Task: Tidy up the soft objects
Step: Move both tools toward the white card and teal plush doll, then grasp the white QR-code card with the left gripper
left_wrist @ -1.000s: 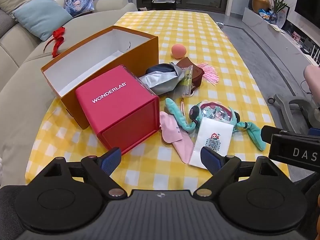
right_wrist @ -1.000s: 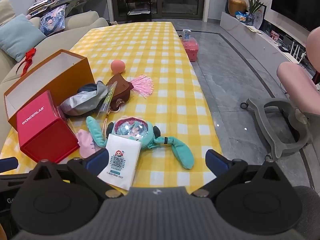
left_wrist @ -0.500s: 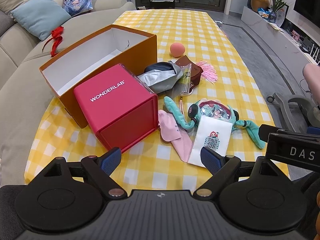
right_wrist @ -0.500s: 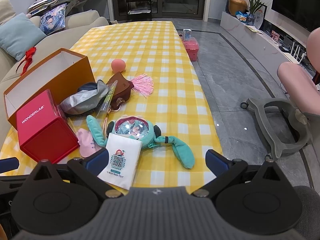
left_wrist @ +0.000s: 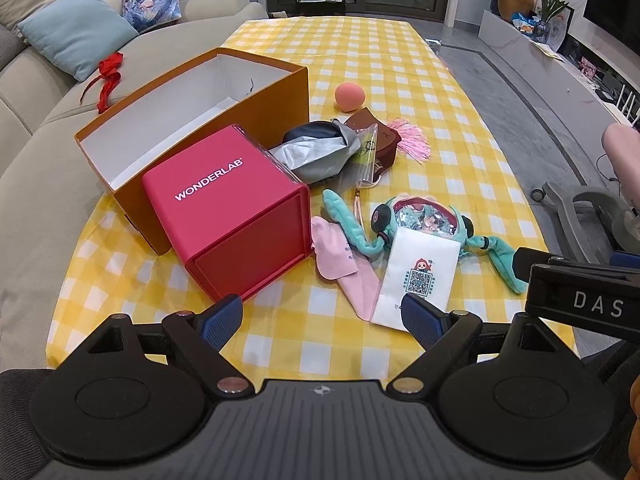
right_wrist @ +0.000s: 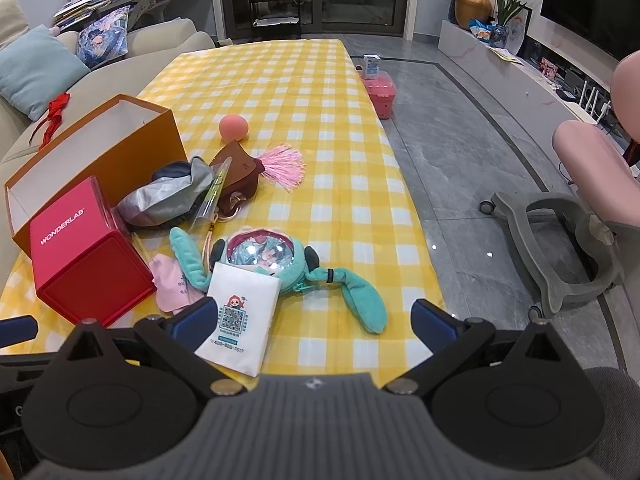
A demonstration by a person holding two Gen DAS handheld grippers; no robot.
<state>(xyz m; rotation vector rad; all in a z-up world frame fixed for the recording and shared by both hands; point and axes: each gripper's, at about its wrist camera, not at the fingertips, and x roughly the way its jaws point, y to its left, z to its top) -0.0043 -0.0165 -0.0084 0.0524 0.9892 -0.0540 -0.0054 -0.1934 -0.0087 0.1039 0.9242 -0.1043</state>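
On the yellow checked table lie a white tissue pack (left_wrist: 418, 274) (right_wrist: 240, 318), a teal plush pouch (left_wrist: 424, 222) (right_wrist: 276, 260), a pink cloth (left_wrist: 342, 264) (right_wrist: 170, 282), a silver-grey fabric bundle (left_wrist: 316, 152) (right_wrist: 168, 198), a brown pouch with a pink tassel (left_wrist: 384, 138) (right_wrist: 244, 174) and a peach ball (left_wrist: 350, 97) (right_wrist: 234, 127). An open orange box (left_wrist: 192, 120) (right_wrist: 96, 148) stands left, a red WONDERLAB box (left_wrist: 232, 208) (right_wrist: 84, 260) in front of it. My left gripper (left_wrist: 322, 318) and right gripper (right_wrist: 312, 320) are open and empty, held near the table's front edge.
A beige sofa with cushions and a red ribbon (left_wrist: 106, 80) runs along the table's left side. A pink chair on a grey wheeled base (right_wrist: 572, 216) stands on the floor to the right. A pink container (right_wrist: 380, 90) sits on the floor past the table's right edge.
Both grippers have drawn back and risen slightly; the objects sit a little farther away in view. Nothing on the table has moved.
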